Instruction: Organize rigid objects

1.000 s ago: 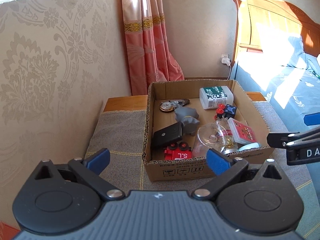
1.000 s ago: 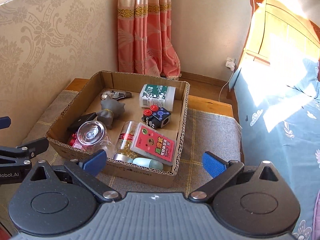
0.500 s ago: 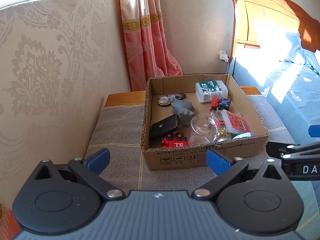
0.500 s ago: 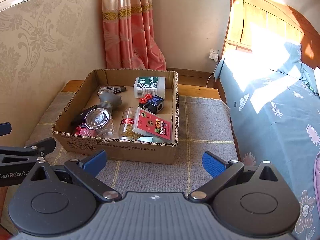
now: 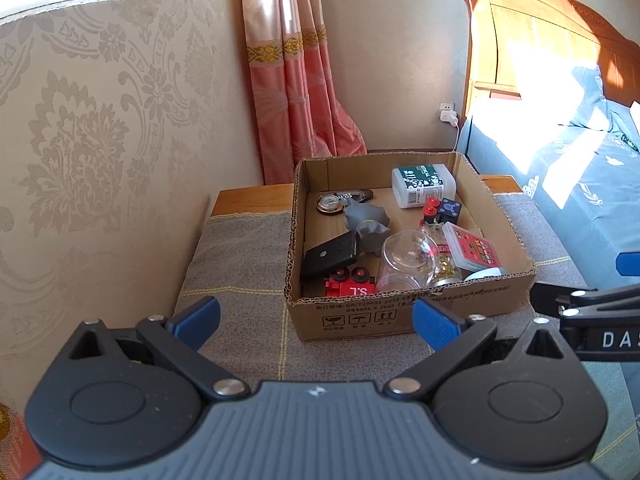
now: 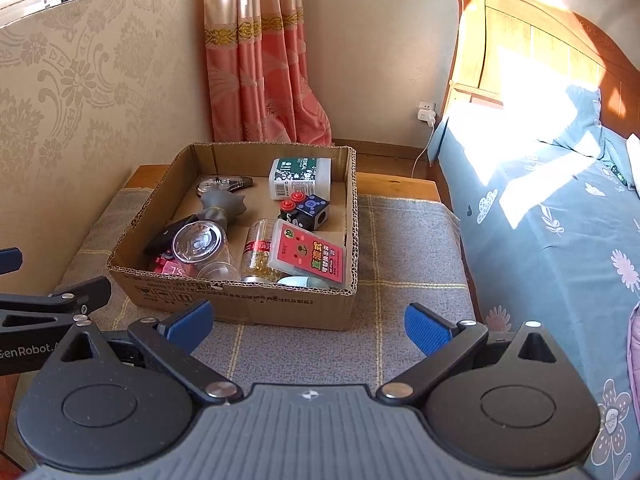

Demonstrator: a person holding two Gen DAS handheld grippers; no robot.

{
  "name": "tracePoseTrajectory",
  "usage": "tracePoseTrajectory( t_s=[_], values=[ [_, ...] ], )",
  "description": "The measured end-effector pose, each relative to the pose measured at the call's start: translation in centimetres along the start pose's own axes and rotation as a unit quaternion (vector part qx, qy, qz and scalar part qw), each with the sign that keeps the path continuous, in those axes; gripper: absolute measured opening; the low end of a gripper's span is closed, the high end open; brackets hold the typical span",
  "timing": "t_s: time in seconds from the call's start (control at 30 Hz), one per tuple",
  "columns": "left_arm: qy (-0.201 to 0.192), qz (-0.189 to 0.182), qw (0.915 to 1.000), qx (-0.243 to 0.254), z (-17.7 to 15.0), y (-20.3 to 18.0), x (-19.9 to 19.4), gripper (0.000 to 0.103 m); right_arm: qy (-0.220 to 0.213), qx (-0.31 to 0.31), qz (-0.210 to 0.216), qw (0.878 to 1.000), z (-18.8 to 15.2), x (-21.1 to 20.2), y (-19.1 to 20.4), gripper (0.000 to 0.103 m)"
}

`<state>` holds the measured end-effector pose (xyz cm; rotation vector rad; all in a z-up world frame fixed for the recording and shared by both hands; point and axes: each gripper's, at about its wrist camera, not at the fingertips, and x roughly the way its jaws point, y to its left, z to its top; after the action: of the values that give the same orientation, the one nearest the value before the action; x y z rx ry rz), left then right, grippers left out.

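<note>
Both grippers hang short of the cardboard box [image 6: 256, 304], which sits on a grey checked cloth [image 6: 404, 264]. The left gripper [image 5: 316, 318] has its jaws spread wide and holds nothing; the right gripper [image 6: 306, 320] is likewise wide apart and empty. Inside the box, seen from the right wrist, a white bottle [image 6: 300, 178] lies at 12 o'clock, a red card pack [image 6: 308, 258] at 4 o'clock, a clear glass [image 6: 204, 250] at 7 o'clock and a grey figure [image 6: 222, 206] near 10 o'clock.

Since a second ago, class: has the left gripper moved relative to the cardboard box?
Yes. The left gripper has drawn back from the cardboard box, which now looks smaller and farther off, with more grey cloth before it.
</note>
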<state>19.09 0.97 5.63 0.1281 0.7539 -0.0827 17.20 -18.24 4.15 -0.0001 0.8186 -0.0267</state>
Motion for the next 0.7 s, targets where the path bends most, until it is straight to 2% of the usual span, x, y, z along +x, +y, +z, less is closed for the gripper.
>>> tracePoseTrajectory(
  t_s=[0.7],
  values=[
    [-0.003, 0.000, 1.0000, 0.002, -0.01, -0.24, -0.40, 0.102, -0.005, 0.003, 0.000, 1.000, -0.06, -0.39, 0.00, 0.103]
  ],
)
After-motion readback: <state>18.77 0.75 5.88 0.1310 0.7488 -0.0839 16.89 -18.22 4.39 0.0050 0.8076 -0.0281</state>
